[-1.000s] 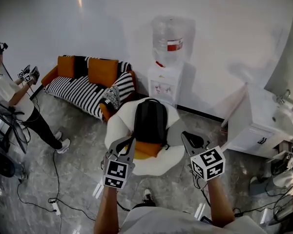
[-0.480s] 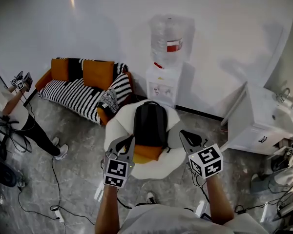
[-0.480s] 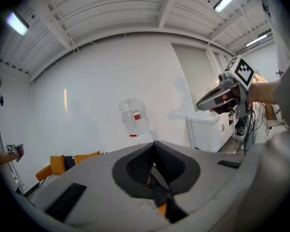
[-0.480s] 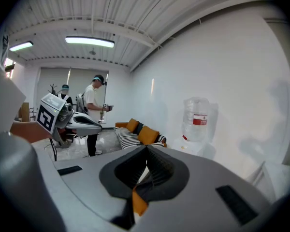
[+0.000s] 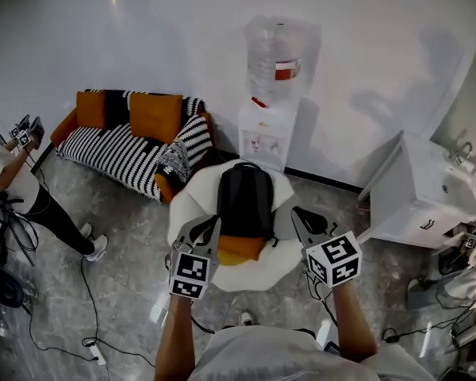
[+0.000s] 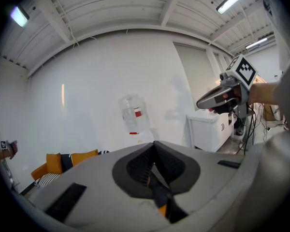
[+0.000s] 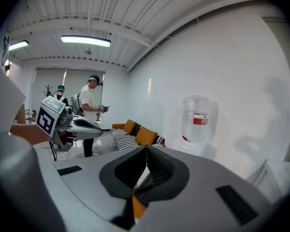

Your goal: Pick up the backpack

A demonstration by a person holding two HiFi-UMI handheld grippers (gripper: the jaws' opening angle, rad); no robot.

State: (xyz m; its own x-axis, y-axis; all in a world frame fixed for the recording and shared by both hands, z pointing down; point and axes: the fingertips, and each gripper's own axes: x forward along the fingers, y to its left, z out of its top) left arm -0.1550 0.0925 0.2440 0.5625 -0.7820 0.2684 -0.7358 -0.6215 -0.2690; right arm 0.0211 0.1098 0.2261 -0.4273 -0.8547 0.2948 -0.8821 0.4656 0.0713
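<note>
Backpack (image 5: 243, 201) on white chair (image 5: 189, 206) | sofa (image 5: 119, 149), water dispenser (image 5: 271, 125) along wall (image 5: 143, 38) | left gripper (image 5: 212, 226), right gripper (image 5: 297, 214) fingers closed, empty

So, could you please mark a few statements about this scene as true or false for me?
1. The backpack sits on the white chair. True.
2. The left gripper grips a backpack strap. False: its jaws are together with nothing between them.
3. The right gripper has its jaws together. True.
4. In the head view, the water dispenser stands left of the striped sofa. False: it stands to the sofa's right, behind the chair.
</note>
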